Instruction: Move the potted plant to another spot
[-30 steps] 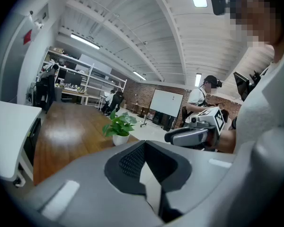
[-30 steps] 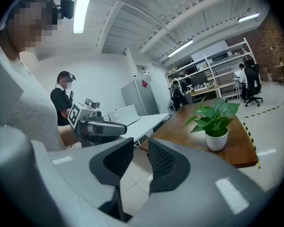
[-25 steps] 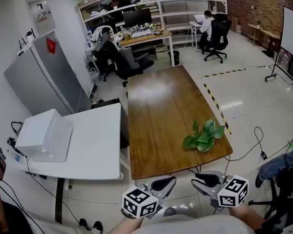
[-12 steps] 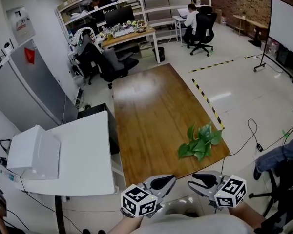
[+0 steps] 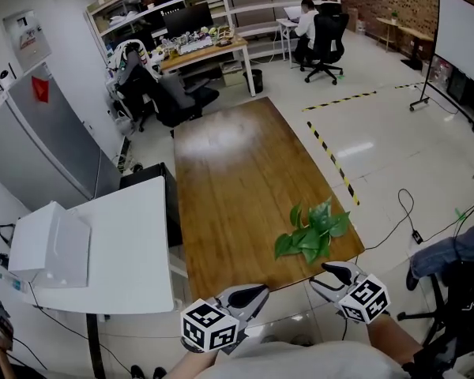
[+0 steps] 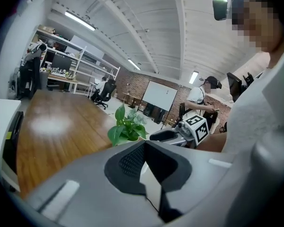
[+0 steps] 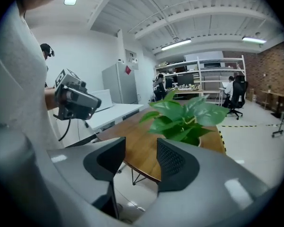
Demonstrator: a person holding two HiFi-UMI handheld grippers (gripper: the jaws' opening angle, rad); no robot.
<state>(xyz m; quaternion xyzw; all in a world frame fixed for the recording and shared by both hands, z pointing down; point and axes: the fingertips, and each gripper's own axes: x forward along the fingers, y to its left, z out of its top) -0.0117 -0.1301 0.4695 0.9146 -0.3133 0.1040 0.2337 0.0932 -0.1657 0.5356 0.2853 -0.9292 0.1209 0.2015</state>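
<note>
The potted plant [image 5: 308, 231], with broad green leaves, stands near the front right corner of the long brown wooden table [image 5: 237, 172]. Both grippers hover off the table's near edge. My right gripper [image 5: 337, 271] is just in front of the plant. Its jaws are opening with nothing between them, and in the right gripper view the plant [image 7: 184, 117] rises beyond the right gripper [image 7: 141, 148]. My left gripper [image 5: 251, 294] is further left with its pads meeting at the tips. In the left gripper view the plant [image 6: 125, 129] shows ahead past the shut left gripper [image 6: 144, 144], with the right gripper [image 6: 173, 136] beside it.
A white table [image 5: 126, 251] with a white box [image 5: 51, 243] adjoins the wooden table on the left. A grey cabinet [image 5: 39, 140] and office chairs [image 5: 174, 97] stand behind. Striped floor tape [image 5: 332, 152], cables and another person's leg [image 5: 450, 251] are at the right. A person [image 5: 306, 18] sits far back.
My right gripper has moved in toward the table edge and the plant, and its jaws have parted. My left gripper has shifted a little to the left. The plant has stayed in place.
</note>
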